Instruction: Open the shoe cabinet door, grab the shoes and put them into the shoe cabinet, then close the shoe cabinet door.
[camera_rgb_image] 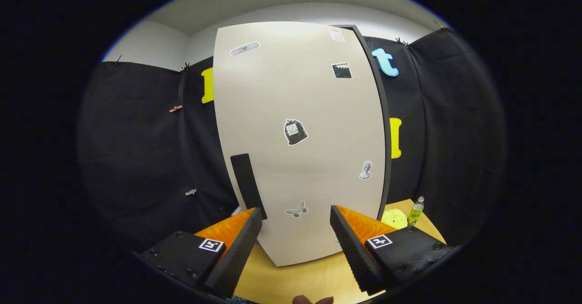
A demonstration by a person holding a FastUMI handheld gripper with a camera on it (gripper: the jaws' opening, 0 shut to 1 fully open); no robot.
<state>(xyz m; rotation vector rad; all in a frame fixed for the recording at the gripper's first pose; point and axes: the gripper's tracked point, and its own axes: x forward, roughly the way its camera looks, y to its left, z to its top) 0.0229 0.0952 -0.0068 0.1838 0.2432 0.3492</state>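
The shoe cabinet's pale beige door (295, 113) stands straight ahead of me, tall and dotted with small stickers. Its black bar handle (247, 185) runs up the door's lower left part, just above and beside my left finger's tip. A dark cabinet edge (381, 127) shows along the door's right side, and I cannot tell whether the door sits flush on it. My gripper (296, 215) is open, its two orange-and-black fingers (236, 240) spread wide with nothing between them, pointing at the door's lower part. The cabinet rests on a wooden table top (295, 279).
To the right of the cabinet, on the table, stand a small green bottle (415, 211) and a round yellow object (394, 217). Black cloth walls close in behind and on both sides. Something brownish (311, 300) peeks up below the fingers.
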